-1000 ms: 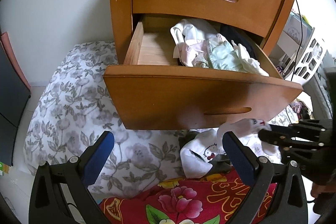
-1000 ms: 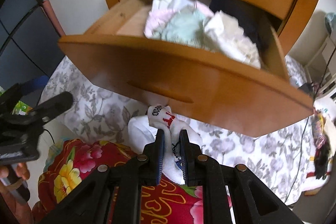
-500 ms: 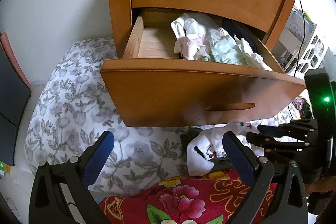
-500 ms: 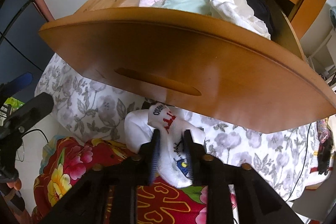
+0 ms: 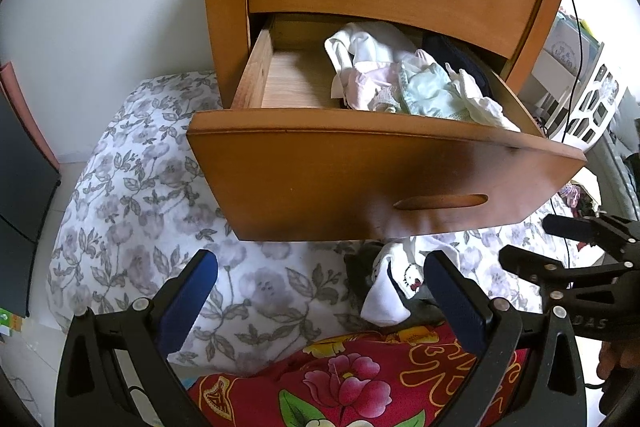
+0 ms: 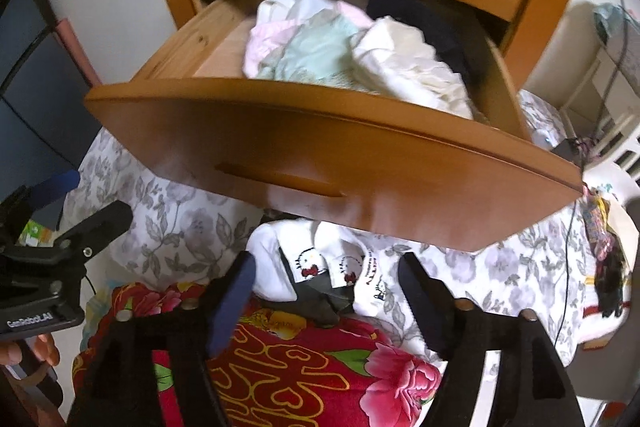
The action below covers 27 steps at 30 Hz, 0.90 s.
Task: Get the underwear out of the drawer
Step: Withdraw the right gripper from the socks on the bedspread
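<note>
Both grippers, left gripper (image 5: 320, 285) and right gripper (image 6: 326, 277), hang with fingers spread, empty; white underwear (image 6: 320, 267) (cartoon-printed) lies lower centre under the open drawer (image 6: 320, 155).

Glossy wooden drawer (image 5: 360, 183) — soft cloth underwear (image 5: 420, 91)

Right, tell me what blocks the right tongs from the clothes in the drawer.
The drawer front stands between the open right tongs and the clothes; the drawer is open on top, so they'd have to rise over the front.
</note>
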Available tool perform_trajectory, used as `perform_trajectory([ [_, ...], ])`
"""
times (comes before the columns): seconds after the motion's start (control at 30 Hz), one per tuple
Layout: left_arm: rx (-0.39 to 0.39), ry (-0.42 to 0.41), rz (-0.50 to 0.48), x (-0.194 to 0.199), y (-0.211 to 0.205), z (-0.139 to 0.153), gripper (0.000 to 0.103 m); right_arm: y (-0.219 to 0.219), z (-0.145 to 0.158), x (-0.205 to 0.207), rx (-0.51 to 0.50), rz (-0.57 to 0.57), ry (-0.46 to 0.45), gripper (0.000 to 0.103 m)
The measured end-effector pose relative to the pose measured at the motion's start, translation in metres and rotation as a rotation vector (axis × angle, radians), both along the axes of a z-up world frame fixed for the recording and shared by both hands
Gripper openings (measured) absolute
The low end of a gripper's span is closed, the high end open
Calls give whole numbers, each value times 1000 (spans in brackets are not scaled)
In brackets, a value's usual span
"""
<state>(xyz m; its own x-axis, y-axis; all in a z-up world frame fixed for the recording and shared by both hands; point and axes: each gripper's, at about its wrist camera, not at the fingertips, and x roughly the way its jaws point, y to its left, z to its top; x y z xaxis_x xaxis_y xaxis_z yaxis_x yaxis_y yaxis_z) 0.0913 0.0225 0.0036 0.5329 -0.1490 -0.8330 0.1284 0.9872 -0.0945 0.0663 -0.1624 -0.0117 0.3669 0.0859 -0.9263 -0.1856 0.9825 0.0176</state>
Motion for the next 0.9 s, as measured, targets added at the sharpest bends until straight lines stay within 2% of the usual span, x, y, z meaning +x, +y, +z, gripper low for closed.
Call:
perform_trajectory([
  [0.2, 5, 0, 5, 0, -1, -1, 103, -12, 8, -5, 8, -51, -22, 94],
  [0.27, 7, -2, 8, 0, 0, -1, 103, -14, 9, -6, 13, -62, -31, 103],
  [0.9, 40, -15, 16, 2, -5, 3, 103, -26, 12, -15, 45, -96, -77, 103],
])
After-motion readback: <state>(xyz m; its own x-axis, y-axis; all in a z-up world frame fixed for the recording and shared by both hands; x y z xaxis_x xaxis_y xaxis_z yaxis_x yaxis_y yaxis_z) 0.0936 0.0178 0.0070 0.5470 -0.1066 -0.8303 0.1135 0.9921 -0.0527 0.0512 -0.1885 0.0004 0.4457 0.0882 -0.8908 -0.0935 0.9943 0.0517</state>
